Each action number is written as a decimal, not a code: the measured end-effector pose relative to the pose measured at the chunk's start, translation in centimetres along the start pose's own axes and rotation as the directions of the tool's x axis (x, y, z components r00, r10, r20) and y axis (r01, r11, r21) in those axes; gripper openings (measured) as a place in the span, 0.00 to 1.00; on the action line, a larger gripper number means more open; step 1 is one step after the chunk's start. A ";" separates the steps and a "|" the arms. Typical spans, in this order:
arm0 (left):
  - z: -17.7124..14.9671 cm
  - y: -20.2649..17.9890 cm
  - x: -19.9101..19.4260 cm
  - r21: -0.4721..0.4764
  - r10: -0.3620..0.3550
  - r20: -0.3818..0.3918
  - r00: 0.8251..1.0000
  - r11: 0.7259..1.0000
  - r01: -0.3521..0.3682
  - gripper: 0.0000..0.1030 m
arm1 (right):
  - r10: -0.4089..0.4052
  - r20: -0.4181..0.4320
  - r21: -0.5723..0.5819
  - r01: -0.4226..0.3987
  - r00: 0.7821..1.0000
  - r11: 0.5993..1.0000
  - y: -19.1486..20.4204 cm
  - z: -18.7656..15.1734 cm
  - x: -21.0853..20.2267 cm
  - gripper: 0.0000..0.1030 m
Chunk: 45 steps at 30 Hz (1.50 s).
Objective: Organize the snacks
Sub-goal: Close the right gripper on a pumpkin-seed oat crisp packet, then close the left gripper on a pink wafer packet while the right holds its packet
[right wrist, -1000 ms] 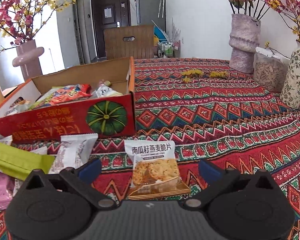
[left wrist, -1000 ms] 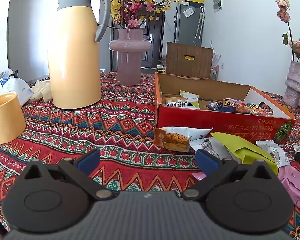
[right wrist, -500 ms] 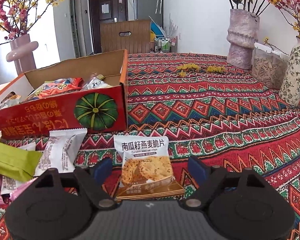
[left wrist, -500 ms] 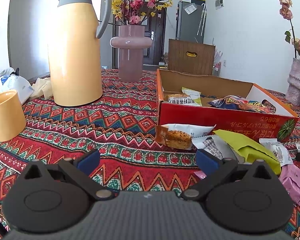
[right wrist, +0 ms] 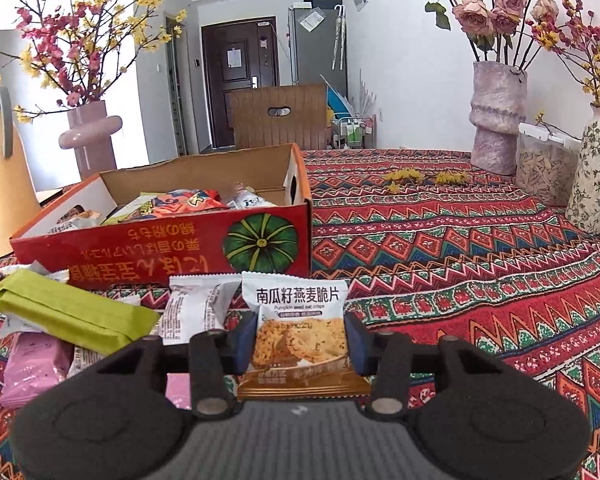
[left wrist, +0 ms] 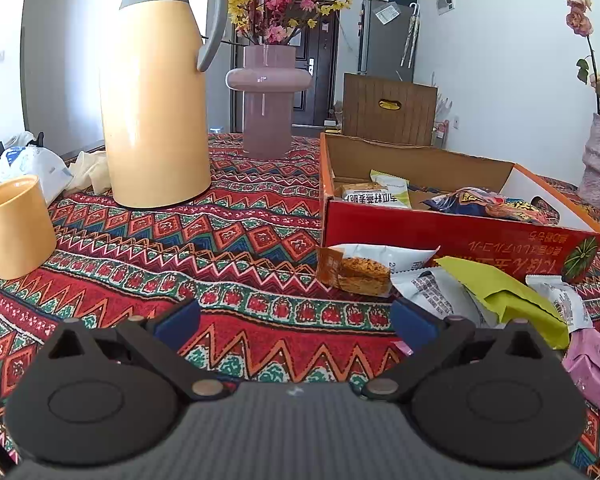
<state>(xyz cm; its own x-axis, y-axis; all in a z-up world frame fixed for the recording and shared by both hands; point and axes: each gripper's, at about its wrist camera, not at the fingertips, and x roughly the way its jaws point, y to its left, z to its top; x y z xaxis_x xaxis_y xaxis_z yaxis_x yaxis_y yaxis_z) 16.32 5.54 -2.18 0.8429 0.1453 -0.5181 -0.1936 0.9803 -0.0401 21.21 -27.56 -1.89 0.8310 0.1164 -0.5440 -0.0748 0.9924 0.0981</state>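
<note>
My right gripper (right wrist: 299, 340) is closing its jaws on a white oat crisp packet (right wrist: 300, 320); both blue pads touch its sides. Just behind it stands the open red snack box (right wrist: 160, 248), with several packets inside. A green packet (right wrist: 68, 312), a white packet (right wrist: 196, 312) and a pink packet (right wrist: 32, 364) lie loose to the left. My left gripper (left wrist: 296, 320) is open over bare cloth with nothing between its fingers. Ahead of it to the right lie a biscuit packet (left wrist: 364, 268), the green packet (left wrist: 500, 296) and the red box (left wrist: 440, 236).
A tall yellow thermos (left wrist: 156, 92), a yellow mug (left wrist: 14, 224) and a pink vase (left wrist: 268, 100) stand on the left of the patterned tablecloth. At the right stand a grey vase (right wrist: 496, 120), a clear jar (right wrist: 544, 168) and a floral vase (right wrist: 592, 176).
The right jaws have narrowed from wide apart to touching the oat crisp packet, and that gripper has drifted left toward the snack pile. The left gripper has stayed put.
</note>
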 end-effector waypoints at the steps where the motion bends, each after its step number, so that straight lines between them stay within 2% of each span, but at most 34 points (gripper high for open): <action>1: 0.0 0.0 0.0 -0.003 0.004 0.001 1.000 1.000 -0.004 1.00 | 0.004 0.000 0.004 -0.004 1.000 1.000 0.0 -0.1 0.1 0.44; 4: 0.1 0.0 -0.2 -0.004 0.008 -0.013 1.000 1.000 -0.008 1.00 | 0.022 0.002 0.020 -0.022 1.000 1.000 -0.4 -0.3 0.2 0.44; 8: 0.1 -0.5 -1.3 -0.027 -0.054 -0.062 0.997 0.998 0.053 1.00 | 0.051 0.012 0.039 -0.051 0.999 0.998 -0.7 -0.5 0.0 0.44; 12: -0.3 -2.5 -2.4 -0.014 -0.131 -0.098 0.986 0.991 0.131 1.00 | 0.074 0.023 0.053 -0.076 0.997 0.996 -1.0 -0.6 -0.2 0.44; 15: -0.9 -4.6 -2.4 0.012 -0.189 -0.140 0.972 0.981 0.192 1.00 | 0.093 0.035 0.055 -0.095 0.995 0.994 -1.1 -0.6 -0.4 0.44; 18: -1.2 -6.6 -1.9 0.033 -0.202 -0.175 0.964 0.977 0.211 1.00 | 0.114 0.041 0.051 -0.116 0.993 0.992 -1.1 -0.7 -0.6 0.44; 21: -0.8 -8.0 -1.1 0.020 -0.187 -0.202 0.961 0.981 0.194 1.00 | 0.131 0.043 0.055 -0.134 0.990 0.989 -1.2 -0.7 -0.6 0.44; 26: -0.1 -8.7 0.5 -0.019 -0.079 -0.229 0.970 0.997 0.077 1.00 | 0.156 0.050 0.066 -0.159 0.987 0.985 -1.3 -0.7 -0.7 0.44; 28: 0.0 -8.4 1.1 -0.029 -0.048 -0.246 0.968 0.999 0.042 1.00 | 0.165 0.054 0.069 -0.168 0.985 0.983 -1.4 -0.7 -0.8 0.44; 36: -0.1 -9.8 1.5 0.006 -0.007 -0.269 0.963 1.000 0.009 0.99 | 0.185 0.060 0.070 -0.189 0.981 0.979 -1.5 -0.8 -0.9 0.44; 42: -0.5 -10.5 2.0 0.018 0.010 -0.280 0.960 1.000 -0.005 0.91 | 0.185 0.061 0.071 -0.189 0.981 0.979 -1.5 -0.8 -0.9 0.44; 45: -0.6 -10.3 1.6 0.027 0.011 -0.269 0.963 1.000 -0.004 0.78 | 0.186 0.059 0.073 -0.190 0.981 0.979 -1.5 -0.8 -0.9 0.44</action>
<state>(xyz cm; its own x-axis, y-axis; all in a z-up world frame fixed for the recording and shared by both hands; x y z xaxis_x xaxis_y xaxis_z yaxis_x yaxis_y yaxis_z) 19.33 -4.46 -3.09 0.6747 0.1151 -0.7291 -0.1835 0.9829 -0.0147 20.11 -29.11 -2.17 0.8335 0.2961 -0.4665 -0.1908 0.9466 0.2599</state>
